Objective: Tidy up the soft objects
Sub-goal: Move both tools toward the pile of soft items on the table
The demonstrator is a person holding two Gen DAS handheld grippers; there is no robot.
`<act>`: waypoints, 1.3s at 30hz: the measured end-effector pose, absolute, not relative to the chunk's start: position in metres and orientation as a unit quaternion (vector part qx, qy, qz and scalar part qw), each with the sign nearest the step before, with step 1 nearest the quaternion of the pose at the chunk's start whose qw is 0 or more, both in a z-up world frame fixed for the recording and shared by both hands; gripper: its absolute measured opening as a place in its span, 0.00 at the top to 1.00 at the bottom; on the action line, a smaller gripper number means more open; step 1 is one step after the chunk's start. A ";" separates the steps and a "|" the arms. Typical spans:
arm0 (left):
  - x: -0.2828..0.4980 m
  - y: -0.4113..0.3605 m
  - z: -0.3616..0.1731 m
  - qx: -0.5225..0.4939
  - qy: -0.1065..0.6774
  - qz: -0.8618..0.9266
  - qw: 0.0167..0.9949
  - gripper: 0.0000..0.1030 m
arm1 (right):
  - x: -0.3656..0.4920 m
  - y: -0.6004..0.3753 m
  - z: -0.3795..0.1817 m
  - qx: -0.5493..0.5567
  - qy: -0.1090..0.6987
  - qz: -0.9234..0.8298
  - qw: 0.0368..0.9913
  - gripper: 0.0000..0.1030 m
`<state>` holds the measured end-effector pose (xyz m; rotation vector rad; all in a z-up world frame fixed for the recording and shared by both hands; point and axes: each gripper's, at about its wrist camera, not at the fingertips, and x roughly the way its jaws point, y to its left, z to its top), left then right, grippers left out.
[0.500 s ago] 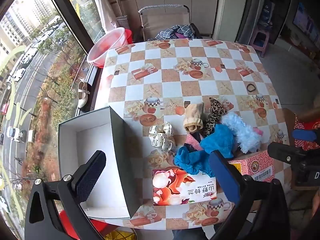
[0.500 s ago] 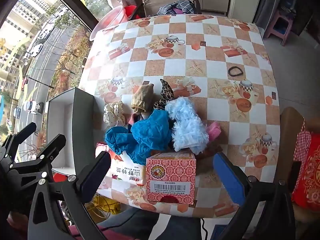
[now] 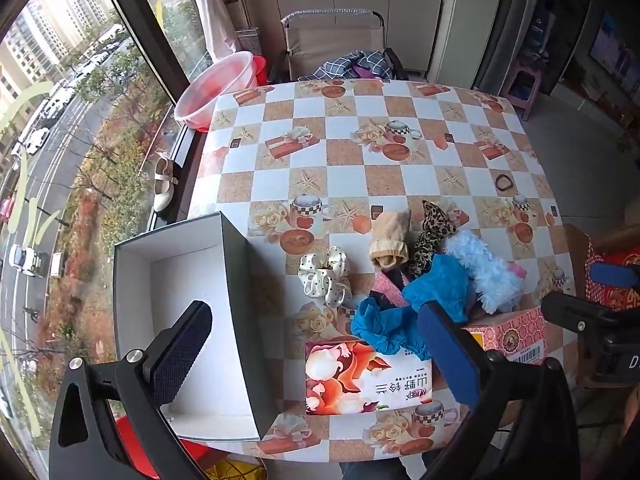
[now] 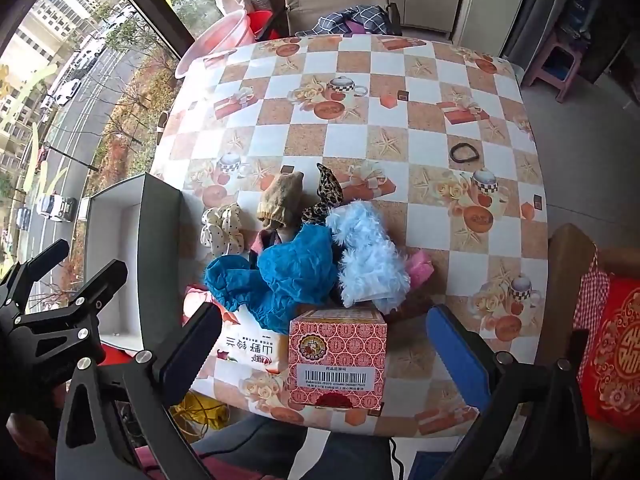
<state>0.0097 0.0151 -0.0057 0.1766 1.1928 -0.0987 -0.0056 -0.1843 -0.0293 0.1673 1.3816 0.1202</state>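
Observation:
A heap of soft things lies near the table's front edge: a crumpled blue cloth [image 3: 404, 312] [image 4: 288, 276], a fluffy pale-blue piece [image 3: 484, 268] [image 4: 368, 252], a leopard-print scrunchie [image 3: 432, 232] [image 4: 326, 196], a tan sock [image 3: 390, 236] [image 4: 280, 200], a cream dotted scrunchie [image 3: 326, 274] [image 4: 222, 228] and a pink bit [image 4: 420, 268]. An open dark box with white inside [image 3: 180, 320] [image 4: 116, 240] stands at the left edge. My left gripper [image 3: 316, 360] hovers open above the box's right wall. My right gripper [image 4: 324, 356] hovers open above the red carton, holding nothing.
A tissue pack [image 3: 368, 376] [image 4: 248, 352] and a red patterned carton [image 3: 508, 340] [image 4: 338, 356] sit at the front edge by the heap. A black hair tie [image 3: 505, 182] [image 4: 464, 153] lies far right. A pink basin [image 3: 216, 92] and a folding chair [image 3: 336, 44] stand behind the table.

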 end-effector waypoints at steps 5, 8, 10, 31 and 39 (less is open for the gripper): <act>0.012 0.012 -0.005 0.086 0.561 -0.047 0.822 0.00 | -0.007 -0.186 -0.031 0.072 0.638 0.053 0.765 0.00; 0.018 0.008 -0.005 0.084 0.562 -0.048 0.821 0.00 | -0.008 -0.187 -0.032 0.074 0.639 0.051 0.764 0.00; 0.024 0.005 -0.002 0.079 0.558 -0.051 0.824 0.00 | -0.008 -0.191 -0.033 0.079 0.640 0.048 0.763 0.00; 0.041 -0.007 -0.003 0.067 0.557 -0.059 0.826 0.00 | -0.003 -0.208 -0.036 0.087 0.652 0.035 0.753 0.00; 0.046 -0.011 -0.008 0.070 0.563 -0.064 0.821 0.00 | -0.002 -0.213 -0.041 0.091 0.657 0.032 0.747 0.00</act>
